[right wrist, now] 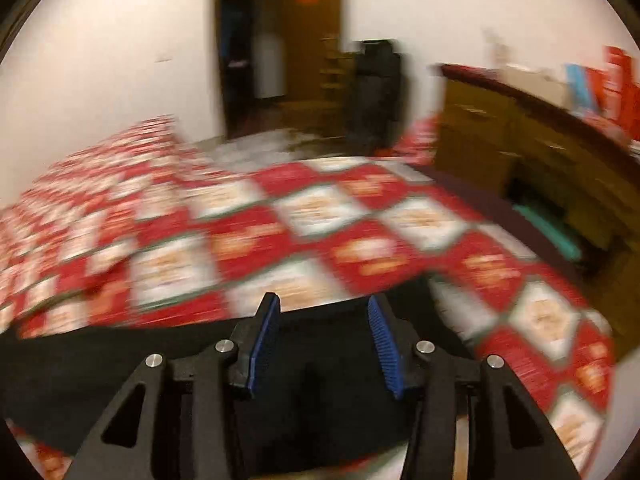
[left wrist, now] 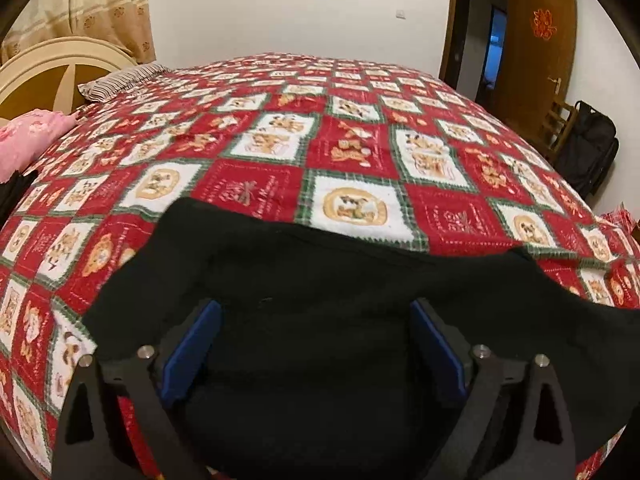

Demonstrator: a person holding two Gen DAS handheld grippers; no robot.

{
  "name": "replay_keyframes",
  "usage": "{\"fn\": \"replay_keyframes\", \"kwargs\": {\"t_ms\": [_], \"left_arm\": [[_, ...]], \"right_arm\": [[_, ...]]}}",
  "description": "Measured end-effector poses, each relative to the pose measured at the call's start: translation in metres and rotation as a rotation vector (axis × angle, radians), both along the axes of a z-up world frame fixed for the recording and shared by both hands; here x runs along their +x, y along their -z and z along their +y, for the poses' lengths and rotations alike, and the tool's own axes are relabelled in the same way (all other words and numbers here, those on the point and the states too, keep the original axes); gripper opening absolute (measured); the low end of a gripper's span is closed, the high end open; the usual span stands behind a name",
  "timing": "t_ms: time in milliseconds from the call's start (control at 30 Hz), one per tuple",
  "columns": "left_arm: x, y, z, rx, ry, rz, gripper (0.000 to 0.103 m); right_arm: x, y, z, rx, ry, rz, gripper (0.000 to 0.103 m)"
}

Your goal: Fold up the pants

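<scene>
Bed [left wrist: 360,128] under a red-and-white checked cover, filling most of both views; black pants [left wrist: 320,280] spread flat on its near edge, beneath both claws; left claw [left wrist: 316,344] released, blue pads wide apart above the fabric; right claw [right wrist: 322,344] likewise released over the pants' edge, its view motion-blurred.

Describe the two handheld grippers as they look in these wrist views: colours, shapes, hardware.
The left gripper and right gripper look alike: matte black linkage arms with triangular cutouts, round silver pivot pins, and two flat fingers faced with blue pads. The right gripper's pads show fine ribbing. No cables, markings, sleeves or hands are visible.
</scene>
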State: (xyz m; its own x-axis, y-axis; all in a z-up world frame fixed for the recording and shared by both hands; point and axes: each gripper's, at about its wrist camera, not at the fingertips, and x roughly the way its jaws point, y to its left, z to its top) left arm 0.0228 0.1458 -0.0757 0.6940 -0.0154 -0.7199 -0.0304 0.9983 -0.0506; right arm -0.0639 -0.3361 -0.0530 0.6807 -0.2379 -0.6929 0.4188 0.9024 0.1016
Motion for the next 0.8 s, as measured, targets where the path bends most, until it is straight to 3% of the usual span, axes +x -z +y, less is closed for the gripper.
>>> {"fn": "replay_keyframes", "kwargs": {"t_ms": [200,333,467,567,667,800], "left_arm": [[-0.003,-0.012,0.011,0.009,-0.014,-0.041,0.097],[-0.006,-0.015,0.024,0.051,-0.042,-0.056,0.097],[-0.006,-0.011,0.04,0.063,-0.078,-0.043,0.097],[-0.001,0.002,0.047,0.073,-0.097,0.009,0.097],[-0.001,0.007,0.045,0.107,-0.093,0.002,0.097],[0.002,0.008,0.046,0.106,-0.096,0.009,0.1]], "right_arm": [[0.068,0.016,0.156,0.058,-0.4,0.024,0.048],[0.092,0.034,0.215,0.066,-0.528,0.069,0.048],[0.101,0.053,0.245,0.024,-0.558,0.107,0.048],[0.103,0.054,0.258,-0.036,-0.57,0.1,0.056],[0.108,0.055,0.263,-0.079,-0.58,0.1,0.061],[0.106,0.046,0.251,-0.019,-0.571,0.065,0.062]]}}
